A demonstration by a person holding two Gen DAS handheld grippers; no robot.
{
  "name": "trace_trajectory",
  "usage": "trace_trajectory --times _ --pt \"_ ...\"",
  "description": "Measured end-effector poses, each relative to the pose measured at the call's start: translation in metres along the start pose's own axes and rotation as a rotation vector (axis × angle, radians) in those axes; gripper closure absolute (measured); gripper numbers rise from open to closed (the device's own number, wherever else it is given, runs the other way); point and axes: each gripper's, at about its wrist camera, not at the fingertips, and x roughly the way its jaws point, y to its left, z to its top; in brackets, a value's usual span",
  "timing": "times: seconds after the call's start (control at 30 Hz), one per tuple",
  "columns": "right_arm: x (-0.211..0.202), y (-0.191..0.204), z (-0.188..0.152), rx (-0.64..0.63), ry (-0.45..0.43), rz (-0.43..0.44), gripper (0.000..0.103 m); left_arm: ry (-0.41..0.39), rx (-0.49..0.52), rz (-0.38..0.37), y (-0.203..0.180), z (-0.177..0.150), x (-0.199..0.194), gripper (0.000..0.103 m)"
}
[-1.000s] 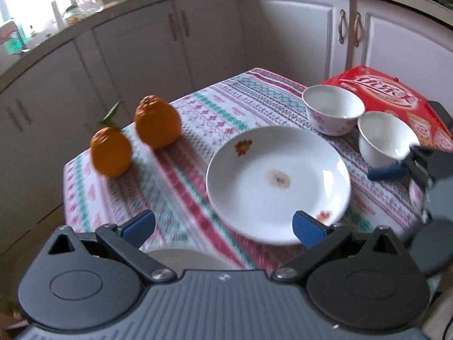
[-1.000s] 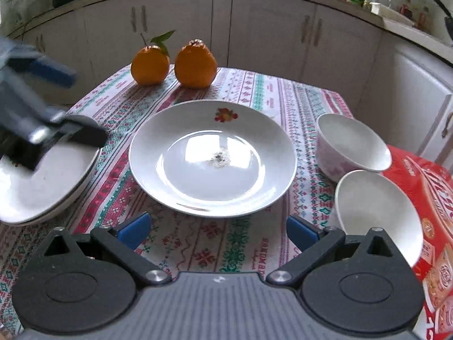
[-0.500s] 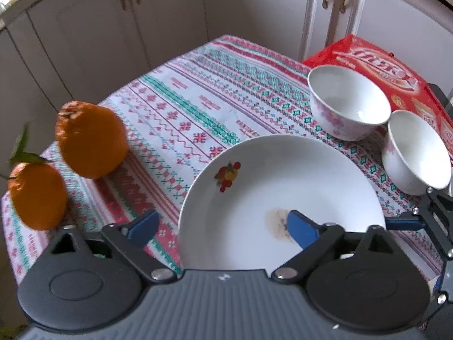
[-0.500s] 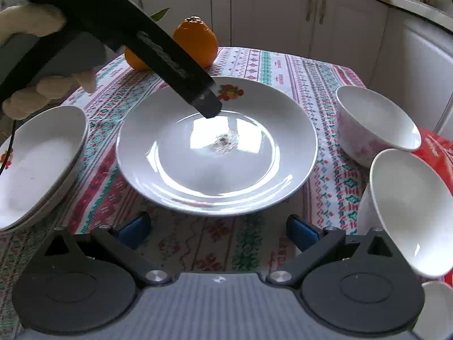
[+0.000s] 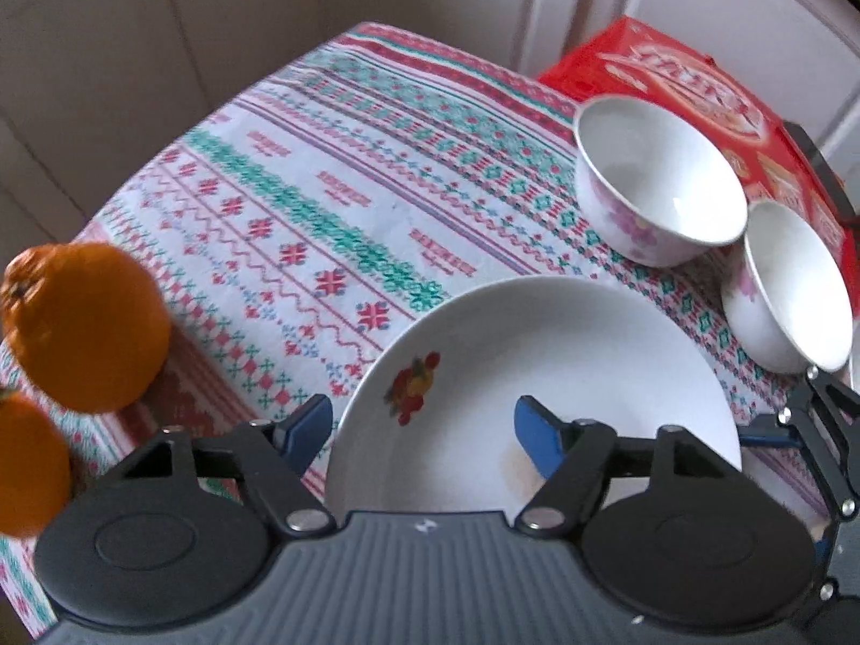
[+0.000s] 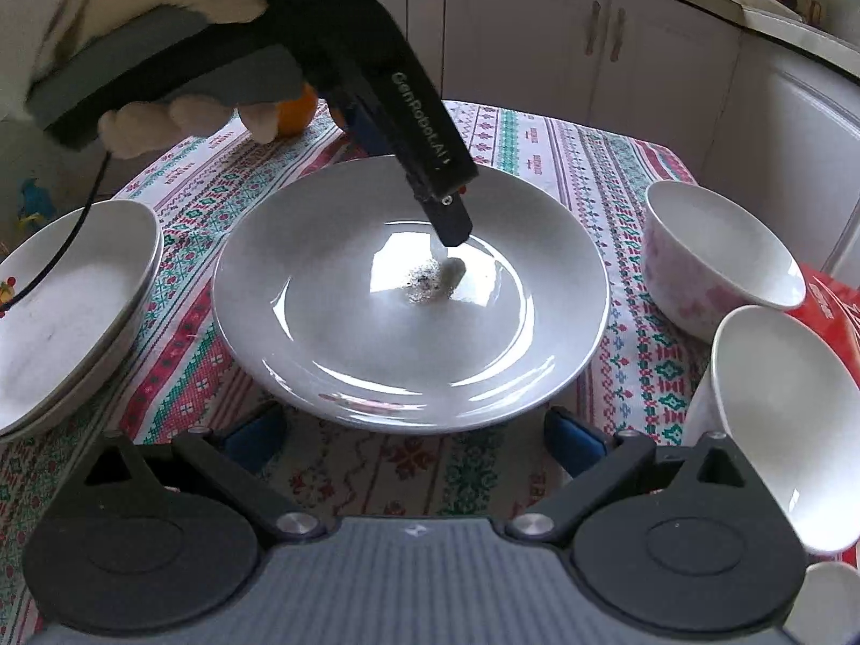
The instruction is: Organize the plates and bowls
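Observation:
A large white plate (image 6: 376, 333) with a small flower print (image 5: 411, 387) lies mid-table. My left gripper (image 5: 422, 430) is open and straddles its rim, one finger outside, one finger (image 6: 449, 220) over the plate's middle. My right gripper (image 6: 414, 438) is open and empty just before the plate's near edge. Two white bowls with pink flowers stand to the right: a far bowl (image 6: 715, 258) (image 5: 656, 183) and a near bowl (image 6: 779, 430) (image 5: 785, 279). Stacked white plates (image 6: 59, 312) lie at the left.
Two oranges (image 5: 80, 322) sit at the table's far left corner. A red snack box (image 5: 699, 86) lies beyond the bowls at the table's right edge. White kitchen cabinets (image 6: 591, 43) surround the patterned tablecloth (image 5: 322, 188).
My left gripper has moved from the stacked plates over to the large plate and come down onto its rim. My right gripper has edged closer to the plate.

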Motion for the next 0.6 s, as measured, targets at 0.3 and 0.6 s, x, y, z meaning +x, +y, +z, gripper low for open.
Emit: trace_trajectory --times 0.3,0.6 --pt "0.0024 -0.0007 -0.0001 -0.014 -0.02 0.011 0.001 0.059 0.054 -0.039 -0.0017 0.0059 0.005 0.032" --pt "0.0008 0.0029 0.0019 -0.023 -0.028 0.003 0.003 0.06 0.06 -0.043 -0.0037 0.0032 0.0023 0.033"
